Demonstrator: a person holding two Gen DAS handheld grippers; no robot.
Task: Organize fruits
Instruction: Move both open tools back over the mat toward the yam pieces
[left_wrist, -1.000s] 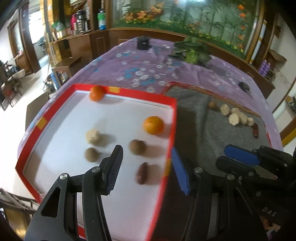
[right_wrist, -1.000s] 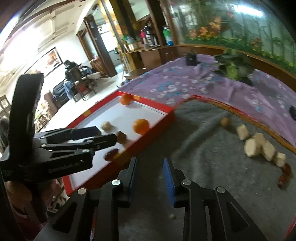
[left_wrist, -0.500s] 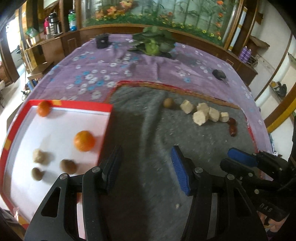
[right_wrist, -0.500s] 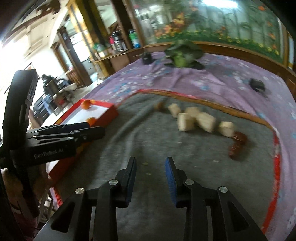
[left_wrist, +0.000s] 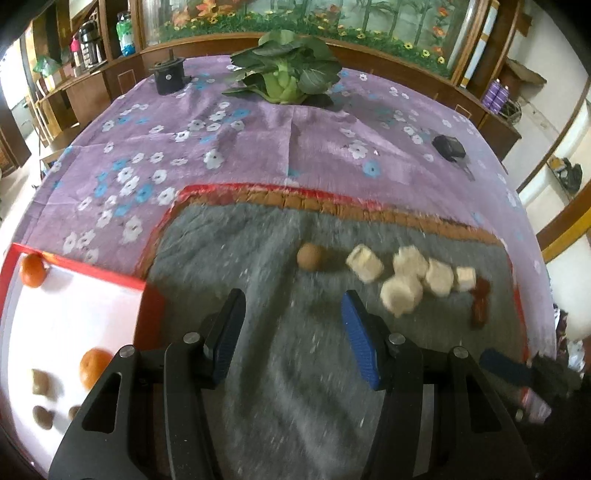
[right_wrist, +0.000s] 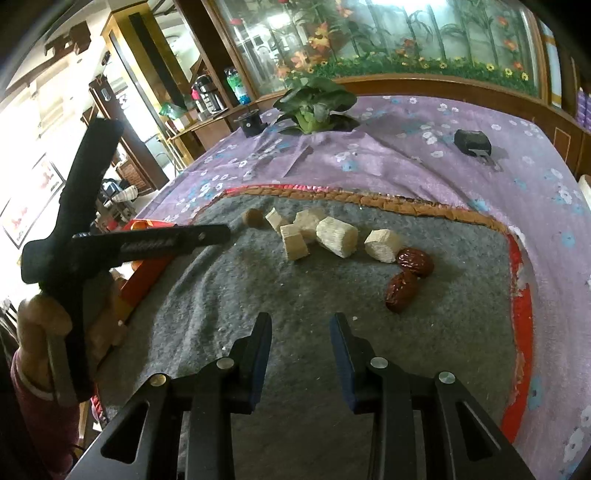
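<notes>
Sorted so far: in the red-rimmed white tray (left_wrist: 146, 286), two round oranges (left_wrist: 32, 270), three small brown fruits (left_wrist: 40, 382) in view; part of the tray is cut off.
Left to sort: on the grey felt mat (right_wrist: 288, 295) on the tabletop, five pale cut chunks (right_wrist: 337, 236), two wrinkled red dates (right_wrist: 414, 261), one small round brown fruit (right_wrist: 252, 217).
Progress: roughly halfway, I judge.
Left claw (left_wrist: 291, 336): open, empty, over the mat.
Right claw (right_wrist: 300, 343): parted and empty, short of the dates.

Pale cut chunks (right_wrist: 338, 236) and two red dates (right_wrist: 406, 275) lie clustered on grey felt (right_wrist: 295, 295).
</notes>
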